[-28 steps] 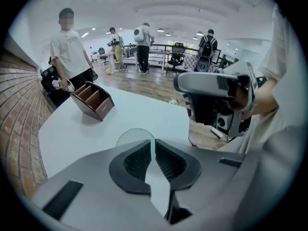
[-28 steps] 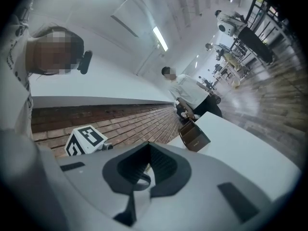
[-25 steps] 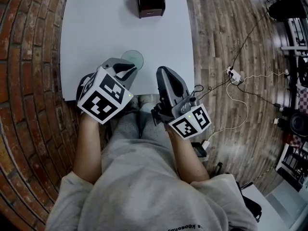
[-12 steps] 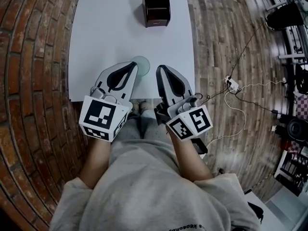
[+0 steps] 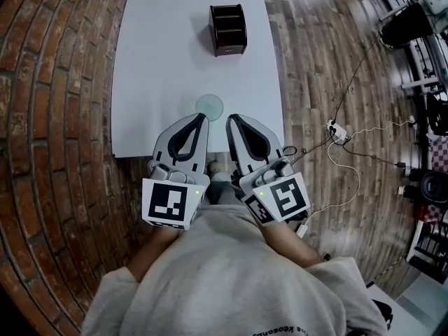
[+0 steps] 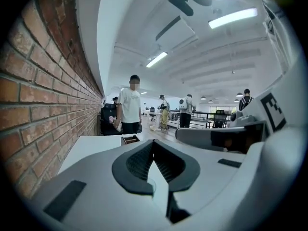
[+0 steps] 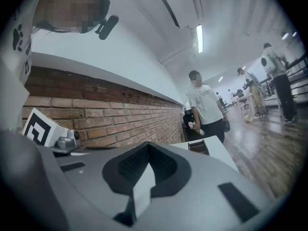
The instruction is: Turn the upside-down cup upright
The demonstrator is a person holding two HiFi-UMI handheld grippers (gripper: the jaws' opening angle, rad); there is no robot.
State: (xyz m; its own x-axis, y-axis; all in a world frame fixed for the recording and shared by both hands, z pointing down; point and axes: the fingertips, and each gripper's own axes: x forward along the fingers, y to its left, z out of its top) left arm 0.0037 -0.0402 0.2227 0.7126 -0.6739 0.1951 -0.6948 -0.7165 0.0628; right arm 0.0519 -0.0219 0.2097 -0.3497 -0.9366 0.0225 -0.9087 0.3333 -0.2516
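Hazard assessment first: both of my grippers are clenched with nothing between the jaws, so neither can take the cup (image 5: 209, 104) as it stands. My left gripper (image 5: 199, 117) and my right gripper (image 5: 232, 118) lie side by side at the centre of the head view, tips directed up-frame. The cup sits just beyond those tips and between them, on the white counter (image 5: 161, 82) close to the edge at lower centre of the frame. Judged risk one: a forward advance with closed jaws would strike the cup wall instead of straddling it, and a light translucent cup would probably slide or tip. Judged risk two: once on its side, a round cup may roll, and the counter edge is near enough that it could drop to the floor. Judged risk three: a hard clench on a thin wall may deform it or squirt it out of the pads. The dark compartment box (image 5: 227, 29) stands well apart at the upper centre and presents no obstruction. Orientation: from above the cup shows only as a pale green circle, so its long axis runs vertically, square to the counter surface, and it stands on one end. Which end faces up, mouth or base, I cannot tell from this view, and neither gripper view shows the cup clearly. Confirm this before any regrasp; otherwise an already finished turn could be undone.
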